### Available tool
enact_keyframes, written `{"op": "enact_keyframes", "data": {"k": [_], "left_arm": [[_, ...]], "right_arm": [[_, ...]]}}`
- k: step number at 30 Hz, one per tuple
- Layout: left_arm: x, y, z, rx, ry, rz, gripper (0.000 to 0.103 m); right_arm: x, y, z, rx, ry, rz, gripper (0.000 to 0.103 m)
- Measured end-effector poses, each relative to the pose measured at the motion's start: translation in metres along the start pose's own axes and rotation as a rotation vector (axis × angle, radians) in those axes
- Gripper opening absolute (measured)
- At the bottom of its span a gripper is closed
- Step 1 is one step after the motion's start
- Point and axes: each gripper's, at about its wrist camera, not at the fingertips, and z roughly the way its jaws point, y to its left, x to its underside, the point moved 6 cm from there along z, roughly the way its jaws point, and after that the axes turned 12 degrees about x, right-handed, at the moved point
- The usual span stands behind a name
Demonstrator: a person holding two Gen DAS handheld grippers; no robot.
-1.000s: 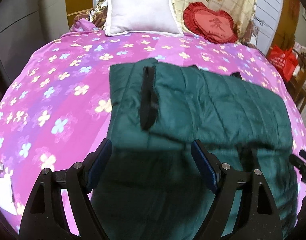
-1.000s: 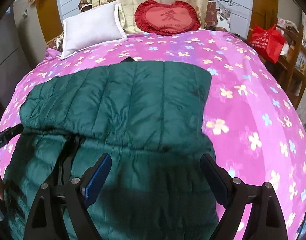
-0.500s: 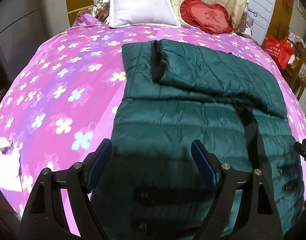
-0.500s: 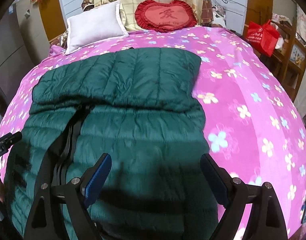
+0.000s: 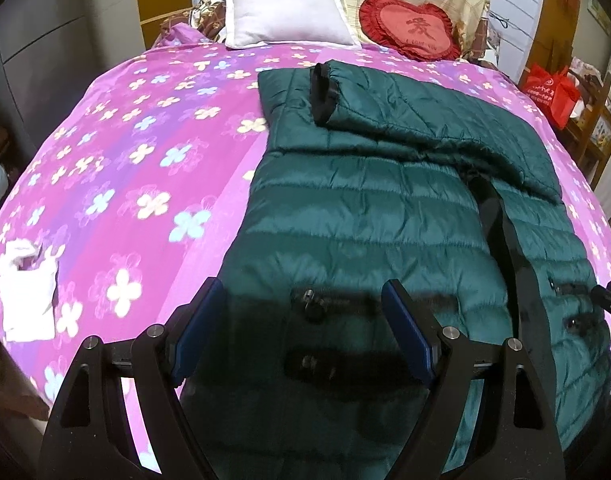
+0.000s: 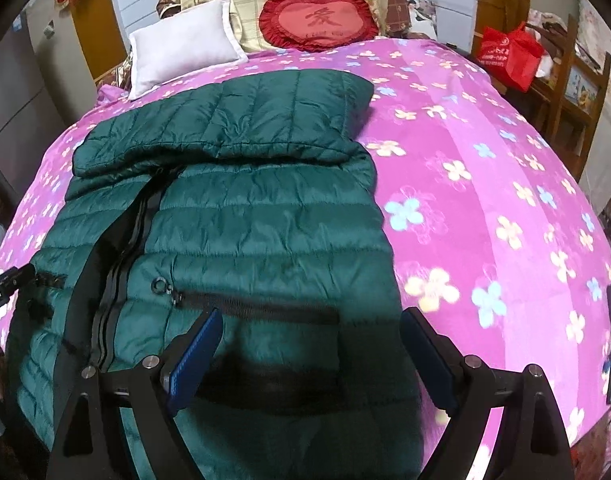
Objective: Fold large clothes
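Your left tool point(image 5: 301, 334) hangs spread wide over the near hem of the green puffer jacket point(image 5: 369, 216), gripping nothing; your right tool point(image 6: 309, 360) is spread just as wide above the jacket's pocket zipper point(image 6: 257, 306), also empty. The jacket lies flat on the pink flowered bed point(image 5: 137, 168), running from the near edge toward the middle, sleeves folded across its upper part. At the far edge rest a white pillow point(image 5: 285, 10) and a red heart cushion point(image 5: 411, 30).
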Motion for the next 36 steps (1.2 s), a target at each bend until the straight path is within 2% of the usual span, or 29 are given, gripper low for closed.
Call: {"op": "enact_keyframes", "data": {"k": [18,28,36], "left_arm": [[0.039,0.020,-0.030,-0.007,0.020,-0.036,0.081],[0.048,0.022,-0.029,0.011,0.038,-0.039,0.081],[0.048,0.018,-0.030,0.045,0.010,-0.061,0.081]], "right_arm": [[0.052,-0.011,-0.017,0.005,0.079,-0.075,0.088],[0.056,-0.004,-0.016,-0.019,0.047,-0.067,0.088],[0.056,-0.005,-0.021,-0.043,0.021,-0.053,0.089]]}}
